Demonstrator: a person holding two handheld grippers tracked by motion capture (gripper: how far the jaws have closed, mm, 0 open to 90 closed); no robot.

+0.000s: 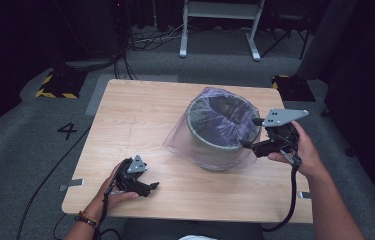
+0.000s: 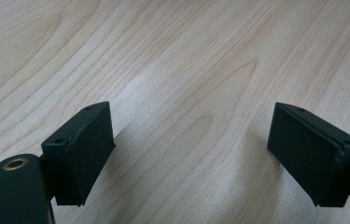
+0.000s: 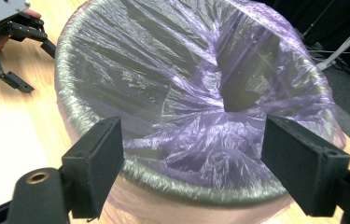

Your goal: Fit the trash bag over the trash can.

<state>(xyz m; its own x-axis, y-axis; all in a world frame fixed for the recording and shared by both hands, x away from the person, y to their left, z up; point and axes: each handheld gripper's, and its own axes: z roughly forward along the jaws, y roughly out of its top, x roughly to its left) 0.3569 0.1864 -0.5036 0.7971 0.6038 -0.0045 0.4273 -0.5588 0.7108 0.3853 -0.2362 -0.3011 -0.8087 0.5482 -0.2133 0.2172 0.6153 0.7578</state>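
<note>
Two claws over a pale wooden surface [image 1: 140,120]: left claw [image 1: 151,186] low near the front edge, jaws standing wide apart with bare wood between them, well apart from the bin. Right claw [image 1: 249,134] at the near-right rim of a grey round bin [image 1: 222,142] lined with a thin purple plastic bag [image 3: 219,135], jaws spread wide with nothing pinched, crumpled bag film and rim lying between and beyond them. Bin upright, right of the surface's middle, bag folded over the rim and draped down the outside, loose film spilling onto the wood at its left.
</note>
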